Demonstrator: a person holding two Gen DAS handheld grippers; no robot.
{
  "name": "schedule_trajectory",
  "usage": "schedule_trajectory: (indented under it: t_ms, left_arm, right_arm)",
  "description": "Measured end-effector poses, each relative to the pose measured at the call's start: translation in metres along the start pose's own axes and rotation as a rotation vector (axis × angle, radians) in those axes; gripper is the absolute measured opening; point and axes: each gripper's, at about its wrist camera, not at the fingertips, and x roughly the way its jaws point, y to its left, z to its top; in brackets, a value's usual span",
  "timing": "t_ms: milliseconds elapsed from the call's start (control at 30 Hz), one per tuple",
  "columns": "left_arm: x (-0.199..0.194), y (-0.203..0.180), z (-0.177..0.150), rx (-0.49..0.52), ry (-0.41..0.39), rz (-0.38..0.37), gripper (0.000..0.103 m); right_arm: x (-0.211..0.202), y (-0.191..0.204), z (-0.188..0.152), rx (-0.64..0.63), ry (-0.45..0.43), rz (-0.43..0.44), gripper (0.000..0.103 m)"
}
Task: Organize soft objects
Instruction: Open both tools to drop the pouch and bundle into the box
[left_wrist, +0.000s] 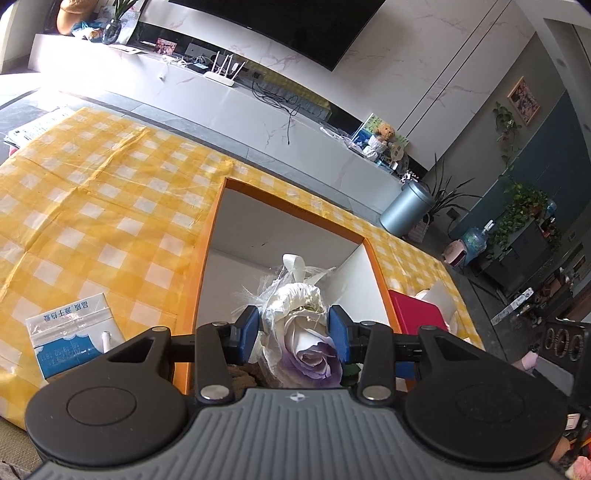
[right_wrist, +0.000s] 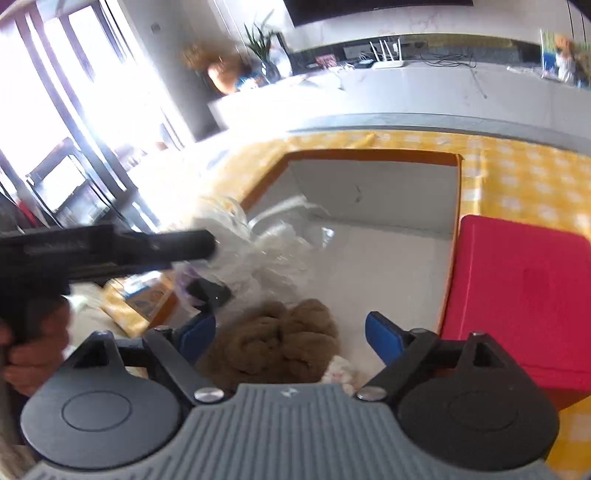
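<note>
Meanwhile left claw (left_wrist: 295, 332) pinches a crinkly-wrapped white-purple rose (left_wrist: 308, 354); right claw (right_wrist: 290, 328), spread wide, straddles fuzzy brown plush (right_wrist: 273, 343).

Right tongs (right_wrist: 290, 332), jaws wide apart, above brown plush toy (right_wrist: 273, 343) in orange-rimmed box (right_wrist: 369, 155); red lid (right_wrist: 517, 295) beside.

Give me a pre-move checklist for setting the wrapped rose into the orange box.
1. Left gripper clamped on the wrapped rose: ok, pads press its sides.
2. Rose over the orange box: ok.
3. Bare box floor ahead of the rose: ok.
4. Right gripper empty, jaws wide: ok.
5. Brown plush already in the box: ok, lying under the right gripper.
6. Rose clear of the plush: cannot tell.
</note>
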Motion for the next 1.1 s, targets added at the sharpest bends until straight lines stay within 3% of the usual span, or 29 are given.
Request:
schedule_trajectory:
  t_ms: [67,233,467,600,800,867,1100]
  left_arm:
    - [0.008,-0.002,-0.001,0.018,0.011,0.037,0.047]
    - [0.022,-0.009,-0.007,0.062,0.033,0.111,0.047]
    - [0.018,-0.025,-0.015,0.071,0.025,-0.046,0.047]
    - [0.027,-0.036,-0.021,0.078,0.006,-0.05,0.047]
    - [0.041,-0.03,-0.024,0.032,0.056,-0.08,0.047]
    - [0.045,-0.026,-0.025,0.007,0.069,-0.059,0.047]
    - [0.06,-0.033,-0.034,0.022,0.128,-0.07,0.047]
  right_arm:
    - [-0.011,-0.013,-0.002,0.054,-0.043,0.059,0.091]
    - [-0.019,-0.025,-0.001,0.123,-0.072,0.045,0.091]
    - [-0.021,-0.029,-0.001,0.147,-0.069,0.023,0.09]
    - [-0.024,-0.022,-0.003,0.11,-0.076,-0.03,0.087]
    - [-0.037,-0.022,-0.004,0.084,-0.077,-0.071,0.077]
    - [-0.044,-0.025,-0.004,0.08,-0.086,-0.095,0.087]
    - [-0.072,-0.034,-0.006,0.096,-0.148,-0.119,0.088]
